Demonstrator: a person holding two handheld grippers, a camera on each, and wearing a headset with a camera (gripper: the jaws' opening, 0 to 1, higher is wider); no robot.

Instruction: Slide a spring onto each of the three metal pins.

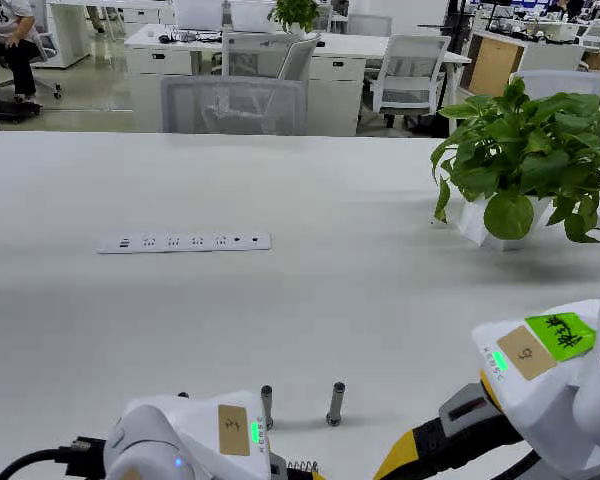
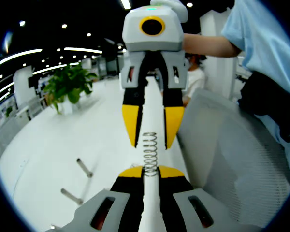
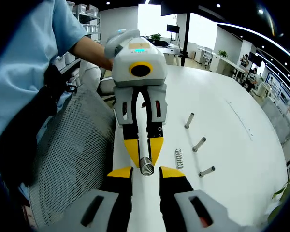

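My left gripper [image 2: 150, 170] is shut on the lower end of a small steel spring [image 2: 150, 151] just above the table's near edge. Facing it, my right gripper [image 2: 153, 140] is open, its yellow fingertips on either side of the spring's free end without clamping it. In the right gripper view that spring [image 3: 146, 166] is seen end-on between my right gripper [image 3: 146, 172] and left gripper [image 3: 145, 155]. A second spring [image 3: 179, 158] lies loose on the white table. Three metal pins [image 3: 189, 120] [image 3: 199, 144] [image 3: 206, 171] stand bare beside it. Two pins [image 1: 267, 405] [image 1: 335, 403] stand ahead of the grippers.
A white power strip [image 1: 185, 242] lies mid-table. A potted green plant [image 1: 525, 160] stands at the right. A grey mesh chair [image 3: 72, 145] sits at the near edge by the person's body. Office desks and chairs [image 1: 235, 105] lie beyond the far edge.
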